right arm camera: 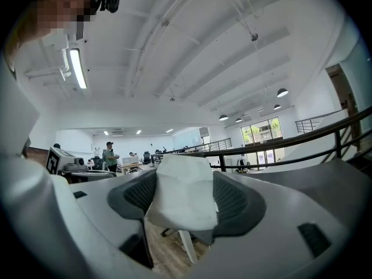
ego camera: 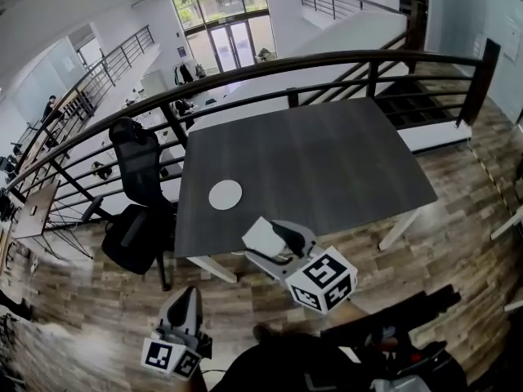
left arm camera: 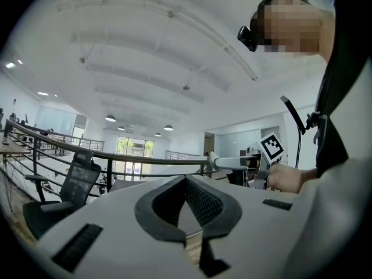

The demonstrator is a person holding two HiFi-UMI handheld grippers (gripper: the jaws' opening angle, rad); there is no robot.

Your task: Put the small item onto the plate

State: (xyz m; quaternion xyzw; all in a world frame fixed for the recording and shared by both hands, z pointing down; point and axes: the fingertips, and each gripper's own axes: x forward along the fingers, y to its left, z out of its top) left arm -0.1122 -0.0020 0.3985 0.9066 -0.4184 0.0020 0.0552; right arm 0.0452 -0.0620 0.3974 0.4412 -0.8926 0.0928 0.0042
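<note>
A round white plate lies on the dark grey table, near its front left corner. My right gripper hovers level just in front of the table's near edge, shut on a small white crumpled item. In the right gripper view that item fills the gap between the dark pads. My left gripper is lower left, over the wooden floor and away from the table. Its jaws meet at the tip with nothing between them.
A black office chair stands against the table's left side. A dark metal railing runs behind the table. White table legs reach the wooden floor. In the left gripper view, a hand holds the right gripper.
</note>
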